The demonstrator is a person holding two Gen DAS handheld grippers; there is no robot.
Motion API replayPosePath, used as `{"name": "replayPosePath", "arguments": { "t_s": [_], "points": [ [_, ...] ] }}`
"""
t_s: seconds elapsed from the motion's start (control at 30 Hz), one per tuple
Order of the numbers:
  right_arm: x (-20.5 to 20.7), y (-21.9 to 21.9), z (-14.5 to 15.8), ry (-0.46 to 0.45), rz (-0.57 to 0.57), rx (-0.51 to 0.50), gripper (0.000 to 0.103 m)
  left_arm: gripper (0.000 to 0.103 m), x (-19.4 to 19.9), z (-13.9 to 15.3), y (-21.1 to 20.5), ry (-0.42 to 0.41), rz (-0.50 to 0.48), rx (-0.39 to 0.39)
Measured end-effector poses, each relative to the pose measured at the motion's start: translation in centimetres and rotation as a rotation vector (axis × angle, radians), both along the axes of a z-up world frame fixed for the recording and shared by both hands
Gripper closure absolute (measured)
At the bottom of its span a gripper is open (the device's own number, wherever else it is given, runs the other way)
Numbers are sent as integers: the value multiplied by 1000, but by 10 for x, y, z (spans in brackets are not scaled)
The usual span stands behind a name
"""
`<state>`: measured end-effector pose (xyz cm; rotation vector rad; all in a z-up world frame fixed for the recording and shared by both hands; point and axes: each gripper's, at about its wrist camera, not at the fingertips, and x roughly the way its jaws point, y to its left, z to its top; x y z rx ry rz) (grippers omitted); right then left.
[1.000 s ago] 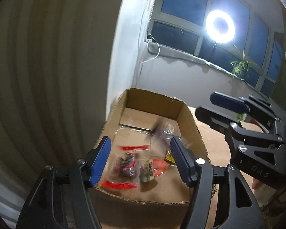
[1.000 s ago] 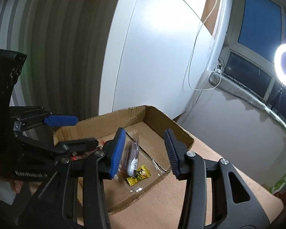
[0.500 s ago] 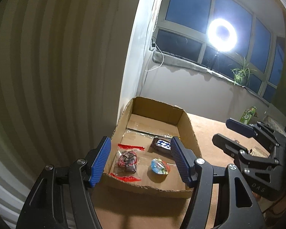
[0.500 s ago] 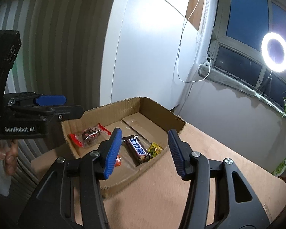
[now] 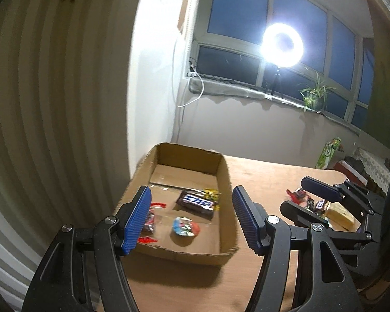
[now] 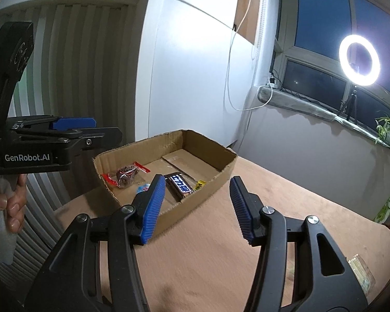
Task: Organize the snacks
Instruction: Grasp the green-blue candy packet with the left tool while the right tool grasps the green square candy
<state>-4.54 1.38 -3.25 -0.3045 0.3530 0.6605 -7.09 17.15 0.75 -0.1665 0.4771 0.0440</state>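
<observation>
A shallow cardboard box [image 5: 226,182] [image 6: 221,175] stands at the table's left end. In it lie a dark chocolate bar [image 5: 197,203] [image 6: 180,185], a yellow candy [image 5: 211,194] [image 6: 200,184], a round blue and red candy [image 5: 186,226] [image 6: 143,188] and a clear red-edged packet [image 5: 149,222] [image 6: 126,174]. My left gripper [image 5: 191,219] is open and empty above the box's near edge. My right gripper [image 6: 197,206] is open and empty above the table, right of the box. It also shows in the left wrist view [image 5: 304,195].
Loose snacks [image 5: 308,201] and a yellow packet [image 5: 340,213] lie on the brown table [image 6: 273,195] at the right. A green carton [image 5: 330,153] stands at the far edge. A flat wrapper [image 6: 361,275] lies at the near right. A ribbed wall is at the left.
Both grippers have pulled up and back from the box. The chocolate bar, absent a second ago, now lies in the box. The right gripper has swung right, over the table.
</observation>
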Motion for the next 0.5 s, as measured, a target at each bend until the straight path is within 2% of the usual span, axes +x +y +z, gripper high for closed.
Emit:
{"name": "replayPosePath", "arguments": {
  "t_s": [0.17, 0.5],
  "points": [
    [-2, -30, -3, 16, -45, 32, 43, 38, 2, 6, -24, 2, -36, 26],
    [5, -107, -19, 63, -186, 64, 43, 37, 21, 10, -85, 22, -150, 74]
  ]
}}
